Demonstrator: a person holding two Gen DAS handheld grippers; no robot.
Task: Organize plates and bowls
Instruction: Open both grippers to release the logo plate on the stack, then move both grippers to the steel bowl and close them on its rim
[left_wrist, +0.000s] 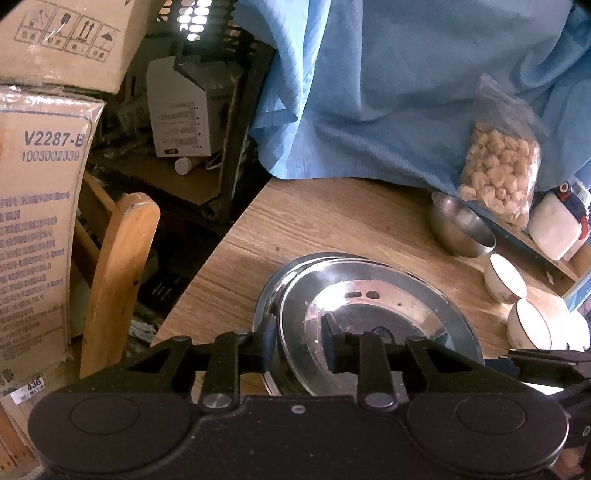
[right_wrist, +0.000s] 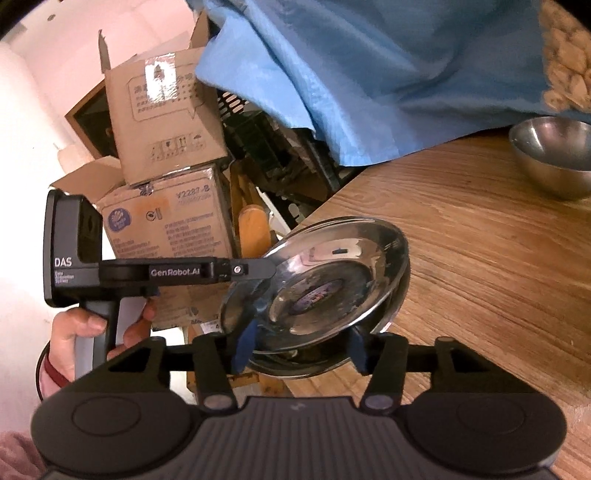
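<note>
The wooden surface carries a stack of steel plates near its corner, and the top plate is tilted. The left gripper has its jaws narrowly parted across the plates' near rim, one pad outside the rim and one inside; whether the pads still press on the metal is hard to make out. The right gripper has its jaws about half open, straddling the lower edge of the plates, the pads just beside the rim rather than clamped on it. Blue cloth drapes over the far side. A steel bowl sits beyond the plates, a bag of puffed snacks behind it. Two small white bowls lie well to the right, partly cut off. Cardboard boxes crowd the left.
</note>
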